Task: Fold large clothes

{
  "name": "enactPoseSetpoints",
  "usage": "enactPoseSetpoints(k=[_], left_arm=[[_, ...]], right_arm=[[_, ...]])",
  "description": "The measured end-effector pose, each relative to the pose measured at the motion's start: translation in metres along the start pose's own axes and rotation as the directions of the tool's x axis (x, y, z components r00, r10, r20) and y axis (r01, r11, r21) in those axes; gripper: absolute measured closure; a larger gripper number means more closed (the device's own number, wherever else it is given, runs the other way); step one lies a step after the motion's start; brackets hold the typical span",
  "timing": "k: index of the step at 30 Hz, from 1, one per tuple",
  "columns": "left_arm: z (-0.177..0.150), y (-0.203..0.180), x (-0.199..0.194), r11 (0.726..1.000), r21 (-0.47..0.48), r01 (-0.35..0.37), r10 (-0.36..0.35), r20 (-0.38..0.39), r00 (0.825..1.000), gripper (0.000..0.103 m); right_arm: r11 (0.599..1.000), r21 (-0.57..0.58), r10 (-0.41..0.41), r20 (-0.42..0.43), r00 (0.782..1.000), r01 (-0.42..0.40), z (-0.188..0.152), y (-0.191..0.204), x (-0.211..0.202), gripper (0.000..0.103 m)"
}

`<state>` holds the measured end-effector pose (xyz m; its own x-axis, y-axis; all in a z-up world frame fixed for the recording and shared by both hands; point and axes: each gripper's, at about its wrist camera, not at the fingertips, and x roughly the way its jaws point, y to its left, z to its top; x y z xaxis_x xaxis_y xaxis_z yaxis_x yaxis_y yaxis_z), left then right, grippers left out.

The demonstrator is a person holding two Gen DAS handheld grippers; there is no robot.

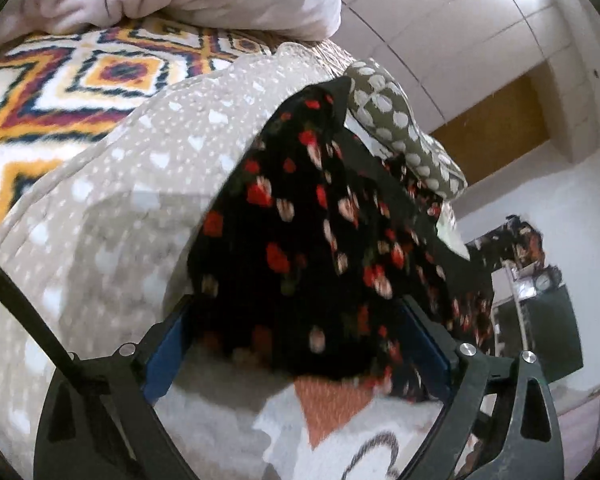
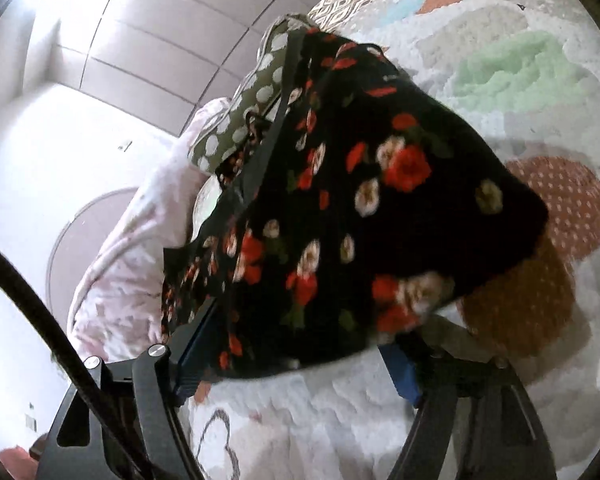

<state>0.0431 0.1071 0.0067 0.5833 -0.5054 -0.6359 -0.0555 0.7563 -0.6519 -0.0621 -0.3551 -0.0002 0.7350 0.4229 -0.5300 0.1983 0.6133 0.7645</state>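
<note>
Garment (image 1: 300, 240), black and floral, lies between my wide-spread left claw (image 1: 296, 344) and right claw (image 2: 300, 356) fingers, unpinched.

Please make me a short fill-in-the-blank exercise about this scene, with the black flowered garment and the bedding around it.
1. The black garment is printed with red and cream ____.
2. The olive pillow behind it has white ____.
3. The white blanket below the right gripper shows a drawn outline of a ____.
4. The jaws of the left gripper stand ____.

Missing words: flowers; dots; heart; open
</note>
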Motion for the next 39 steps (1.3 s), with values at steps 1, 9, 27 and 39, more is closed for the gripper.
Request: enactPoseSetpoints(k=[1,9,27,39], left_arm=[[0.005,0.000,0.004,1.000,-0.001,0.005,-0.005,-0.001,1.000,0.004],[0.029,-0.018,0.034,0.998,0.051,-0.048,0.048,0.002,0.999,0.001],[-0.008,-0.079,-0.013,0.959,0.195,-0.206,0.219,-0.050,0.974,0.081],[-0.077,-0.056,-0.046,0.929,0.247,-0.276,0.295,-0.045,0.954,0.075]], right_arm=[[1.000,-0.001,-0.011,0.006,1.000,0.011,0.003,0.000,0.003,0.022],[0.999,0.001,-0.052,0.046,0.998,0.052,0.028,0.002,0.031,0.022],[1.000,0.011,-0.009,-0.010,1.000,0.009,0.037,0.001,-0.007,0.079],[1.000,-0.003,-0.019,-0.036,0.999,0.019,-0.023,-0.037,-0.061,0.069]])
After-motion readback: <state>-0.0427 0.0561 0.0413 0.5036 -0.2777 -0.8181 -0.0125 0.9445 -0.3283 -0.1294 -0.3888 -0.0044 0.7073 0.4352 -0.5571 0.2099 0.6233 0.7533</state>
